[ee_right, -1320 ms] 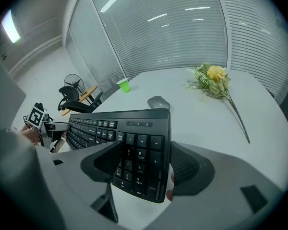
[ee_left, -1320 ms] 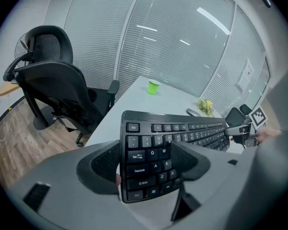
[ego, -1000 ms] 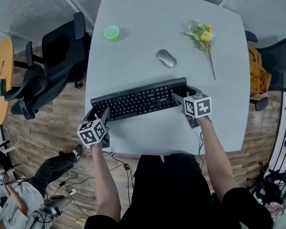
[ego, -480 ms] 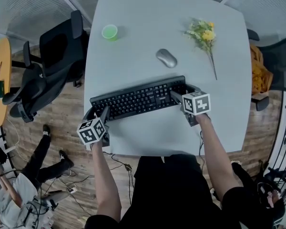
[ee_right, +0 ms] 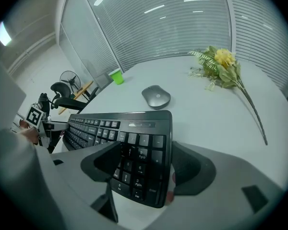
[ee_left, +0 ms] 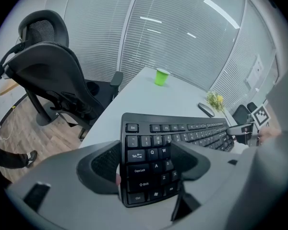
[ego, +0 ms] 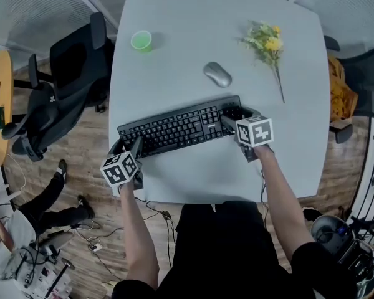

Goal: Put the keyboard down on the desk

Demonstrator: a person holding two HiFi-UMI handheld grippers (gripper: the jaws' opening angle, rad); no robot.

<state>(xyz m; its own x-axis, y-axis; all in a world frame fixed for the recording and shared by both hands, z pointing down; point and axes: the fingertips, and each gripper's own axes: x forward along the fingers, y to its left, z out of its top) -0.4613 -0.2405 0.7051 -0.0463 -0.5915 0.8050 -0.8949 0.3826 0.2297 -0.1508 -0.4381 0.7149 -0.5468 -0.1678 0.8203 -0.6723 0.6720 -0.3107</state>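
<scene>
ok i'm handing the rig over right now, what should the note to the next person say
Left gripper: shut on the keyboard's left end.
Right gripper: shut on its number-pad end.
Keyboard: lies across the near part of the desk, in front of the mouse. The cup and flowers are farther back. Cannot tell whether it already rests on the desk.
Done: keyboard is over the desk.
Left: probably set it flat if it isn't, open both grippers, pull back.

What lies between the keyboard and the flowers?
Only the mouse, apart from the keyboard and the flowers; the rest is bare desk. The head view shows it.
</scene>
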